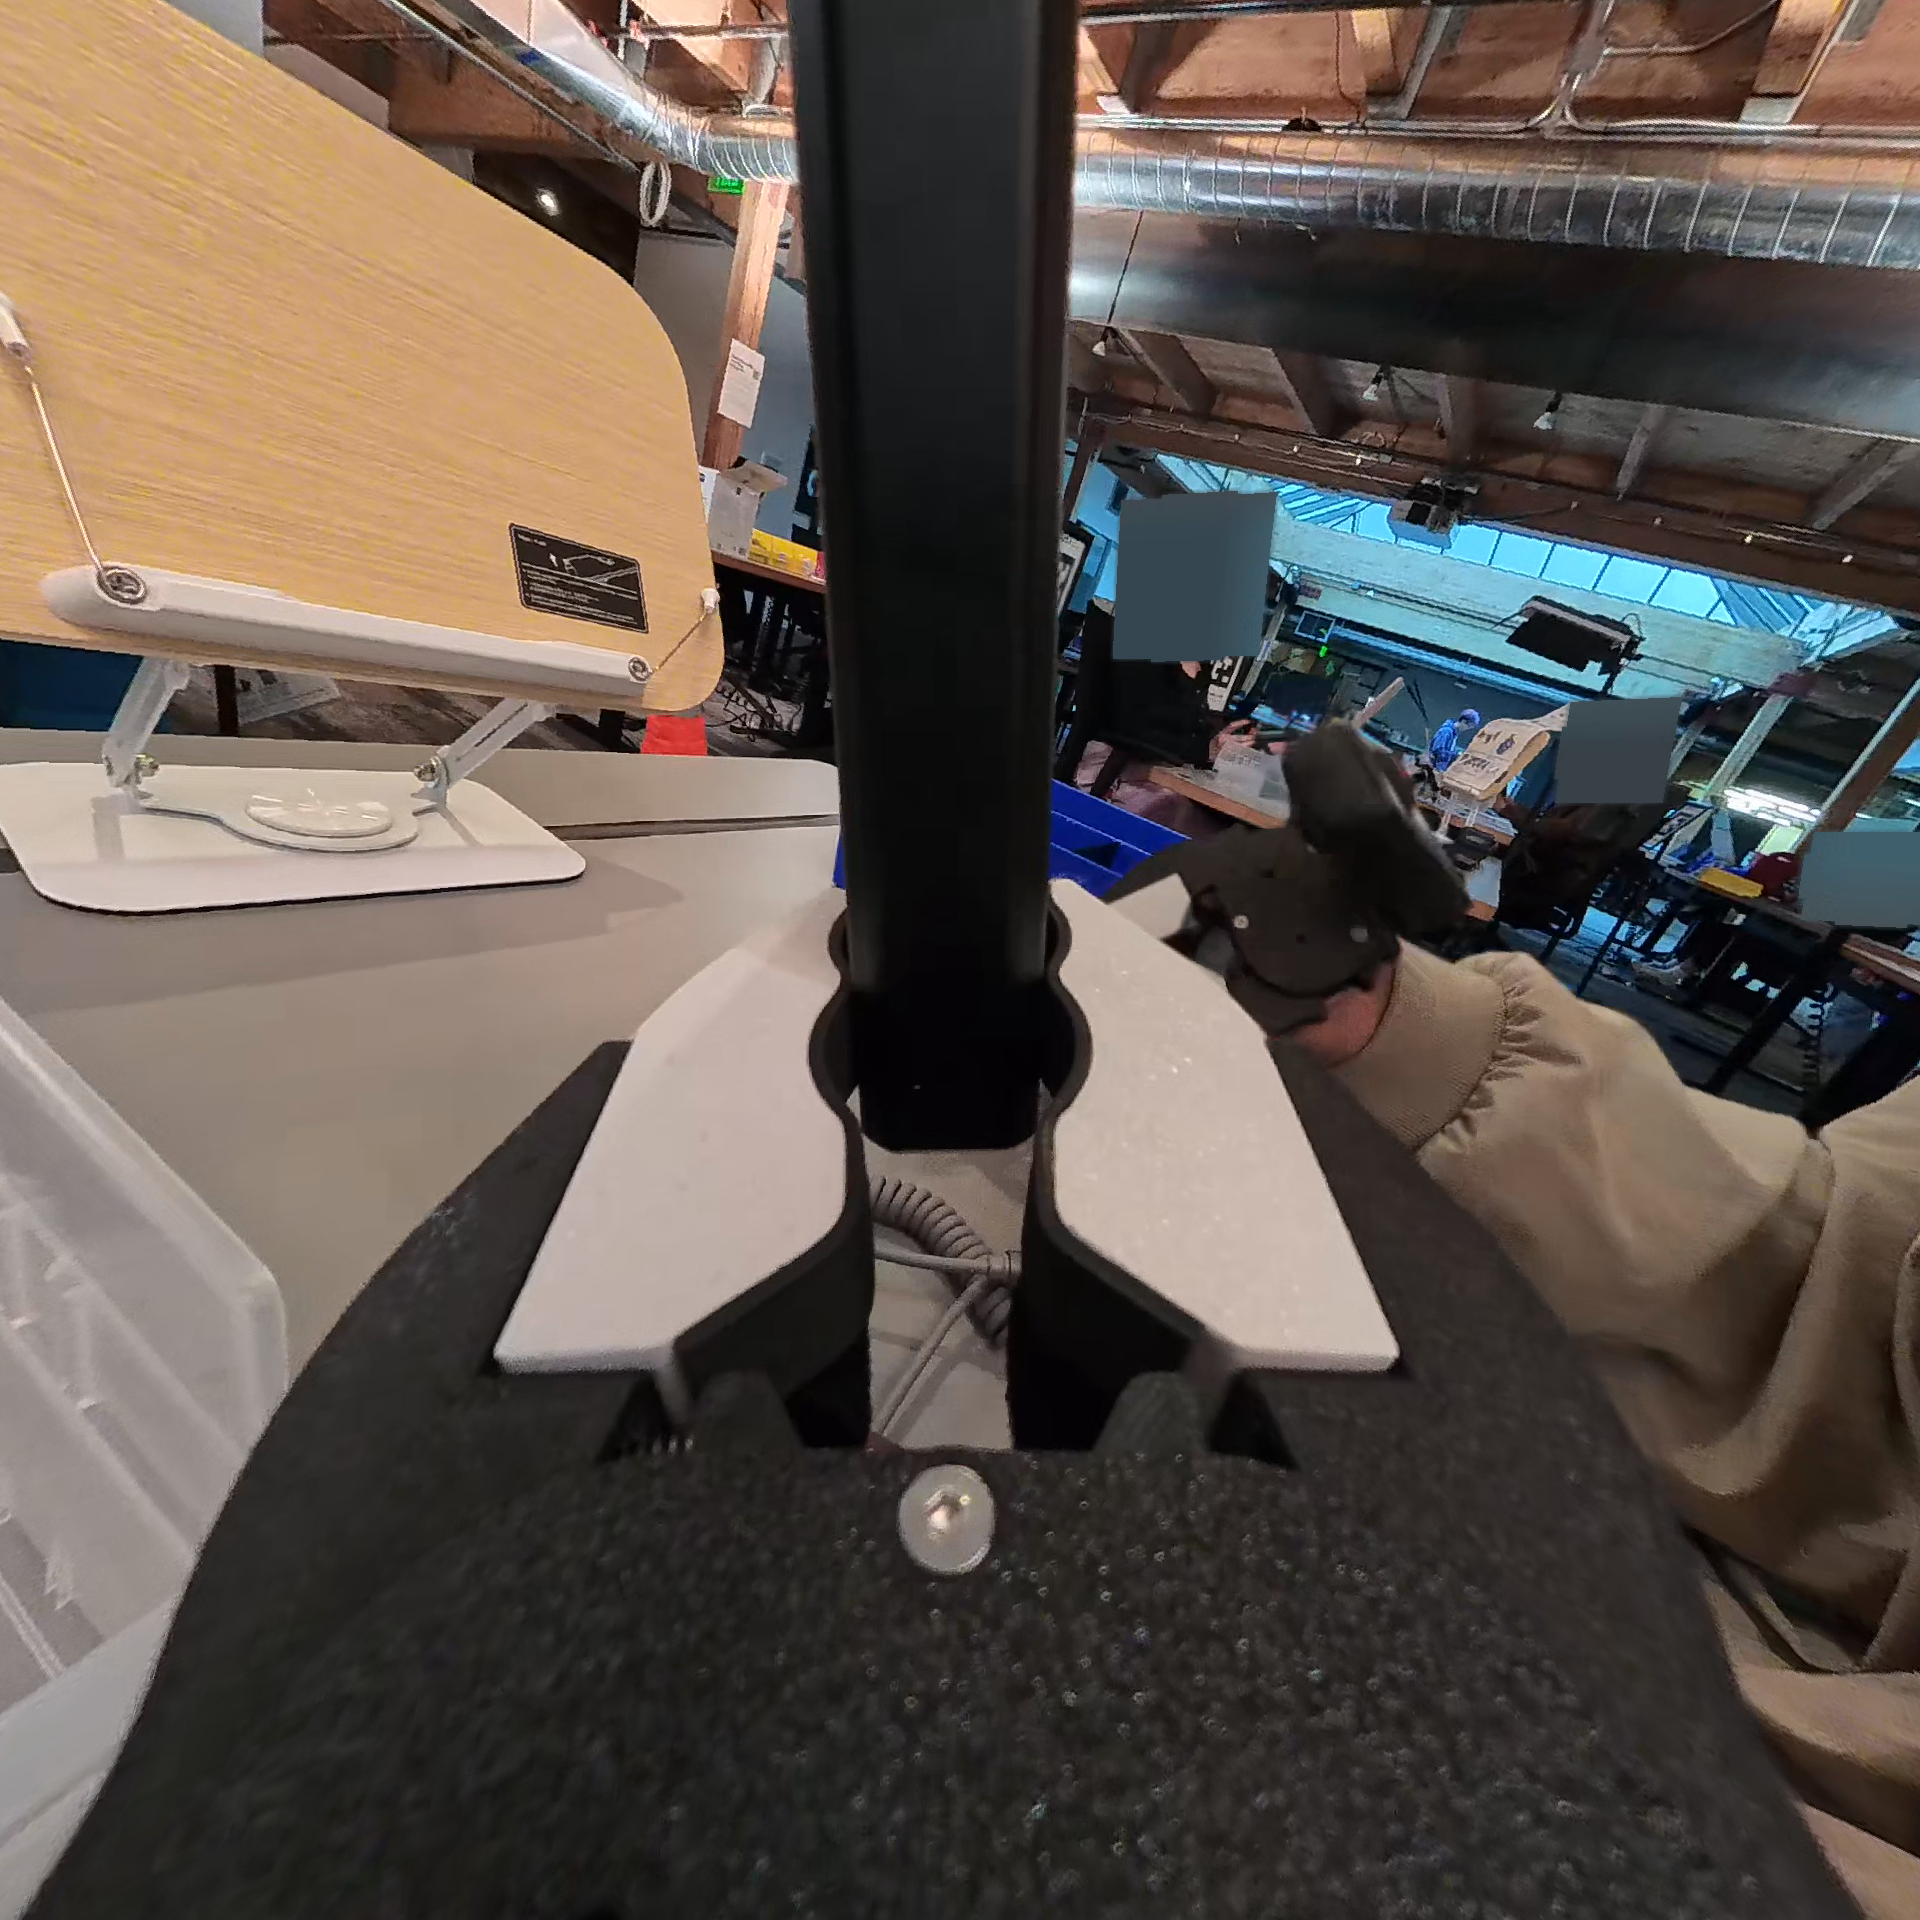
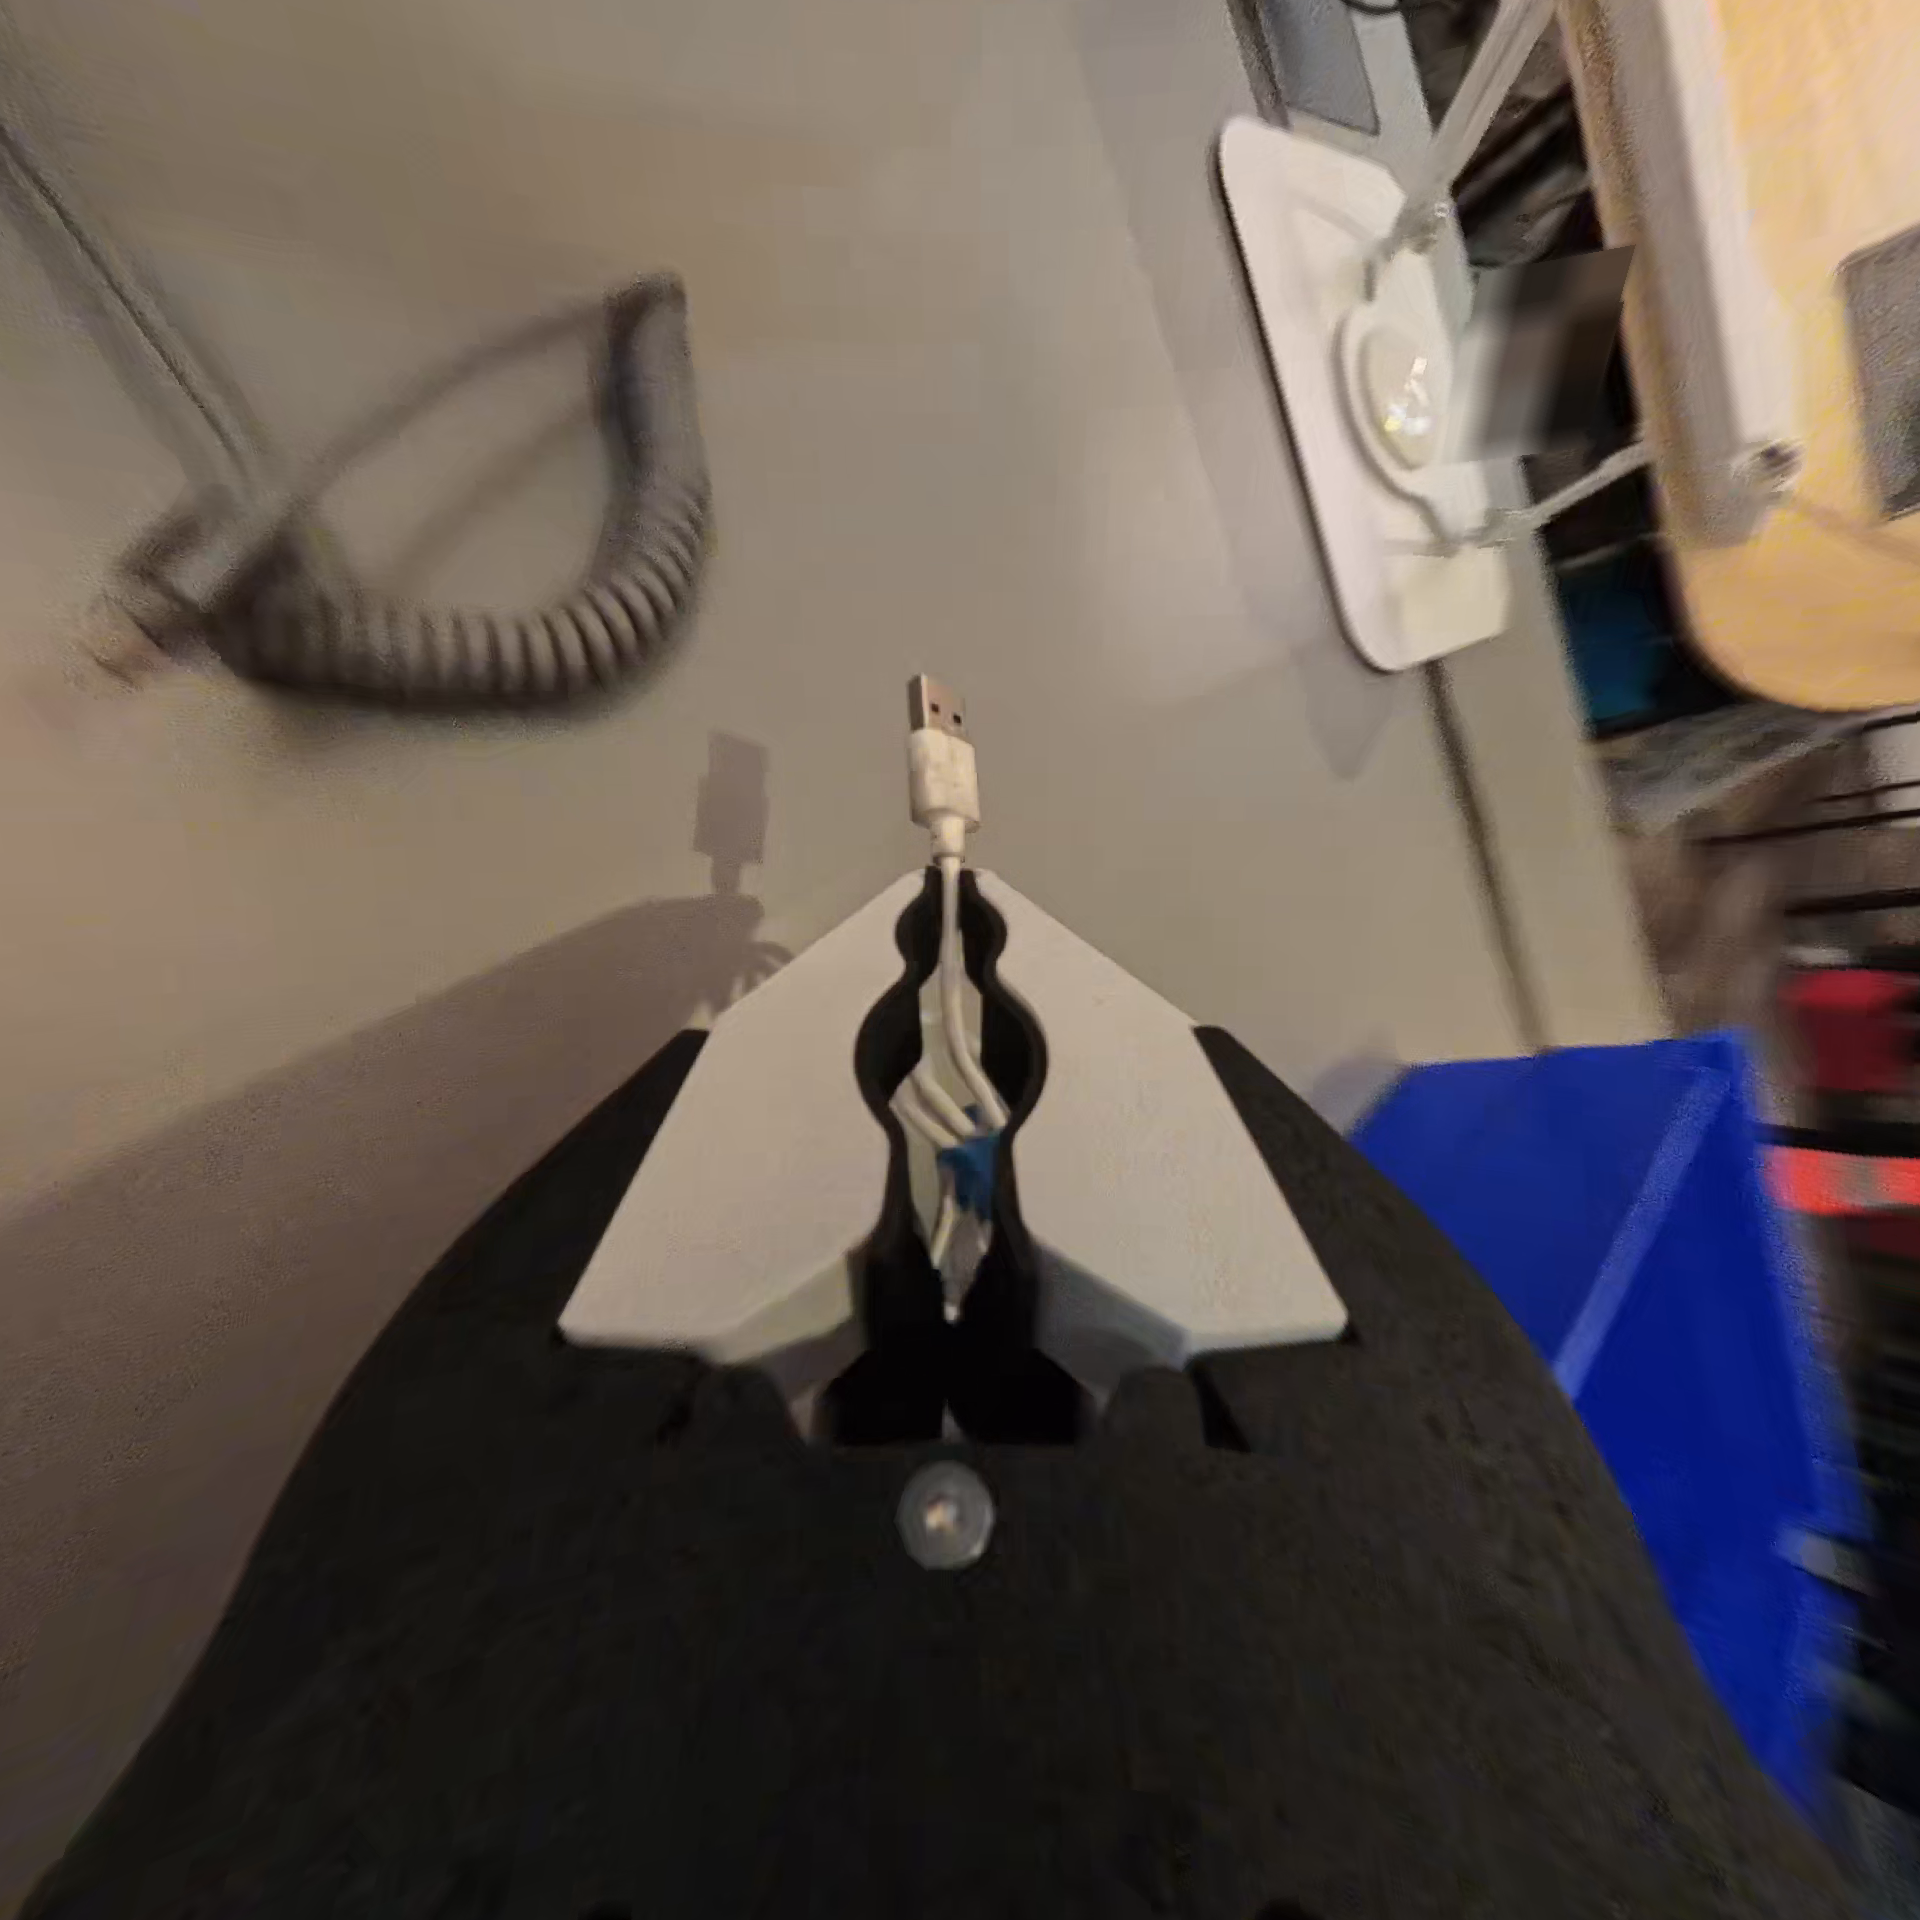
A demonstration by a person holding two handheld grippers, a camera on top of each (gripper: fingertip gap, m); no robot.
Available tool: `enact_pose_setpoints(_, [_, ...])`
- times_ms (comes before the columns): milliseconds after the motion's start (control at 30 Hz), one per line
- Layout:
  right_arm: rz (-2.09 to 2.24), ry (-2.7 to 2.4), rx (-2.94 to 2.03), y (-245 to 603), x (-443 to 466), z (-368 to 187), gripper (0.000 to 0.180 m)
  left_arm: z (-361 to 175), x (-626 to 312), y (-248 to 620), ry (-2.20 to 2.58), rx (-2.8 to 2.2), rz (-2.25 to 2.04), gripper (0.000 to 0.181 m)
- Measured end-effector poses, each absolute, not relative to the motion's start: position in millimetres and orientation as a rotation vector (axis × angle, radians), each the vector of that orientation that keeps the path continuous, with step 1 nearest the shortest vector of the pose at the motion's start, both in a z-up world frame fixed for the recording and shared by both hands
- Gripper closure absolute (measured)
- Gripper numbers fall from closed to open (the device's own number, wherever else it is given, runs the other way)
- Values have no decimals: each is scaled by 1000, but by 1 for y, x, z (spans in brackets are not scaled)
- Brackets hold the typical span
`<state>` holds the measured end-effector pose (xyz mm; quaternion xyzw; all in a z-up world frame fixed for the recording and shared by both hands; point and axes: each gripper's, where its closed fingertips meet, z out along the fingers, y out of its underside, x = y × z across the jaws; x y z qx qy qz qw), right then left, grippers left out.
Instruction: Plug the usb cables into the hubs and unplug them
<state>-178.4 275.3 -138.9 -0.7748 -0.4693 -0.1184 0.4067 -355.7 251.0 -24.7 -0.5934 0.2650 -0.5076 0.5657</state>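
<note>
Left tongs (image 1: 945, 1039) clamp the black hub (image 1: 935, 520); right tongs (image 2: 951, 883) pinch the white usb cable (image 2: 943, 769) behind its plug. Align plug squarely with a port before pushing.

a tilted wooden stand (image 1: 312, 343) sits at the left on the grey surface (image 1: 343, 997), propped on white metal legs over a white base plate (image 1: 291, 847), with a white ledge along its lower edge and a small black sticker near one corner. in the right wrist view the same stand (image 2: 1766, 395) shows at the upper right, its base plate (image 2: 1351, 416) flat on the surface (image 2: 935, 312). a clear plastic bin (image 1: 94, 1382) sits at the near left. a blue bin (image 2: 1621, 1278) stands off the surface's edge, also seen past it (image 1: 1101, 831). overhead run wooden beams and a silver duct (image 1: 1455, 177); further back, cluttered workbenches under skylights.
</note>
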Motion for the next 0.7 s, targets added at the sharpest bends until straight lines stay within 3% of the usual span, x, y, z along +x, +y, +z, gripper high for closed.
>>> enact_pose_setpoints(200, [-306,-1305,-1898,266,-193,-161,177,-31,-355,254,629,-1426,-1180,150])
enact_pose_setpoints(400, [-198,-1245,-1877,264,-202,-144,177,-45,-357,265,610,-1507,-1096,151])
enact_pose_setpoints(700, [-61,-1148,-1729,237,-276,-51,177,-48,-331,275,592,-1507,-985,151])
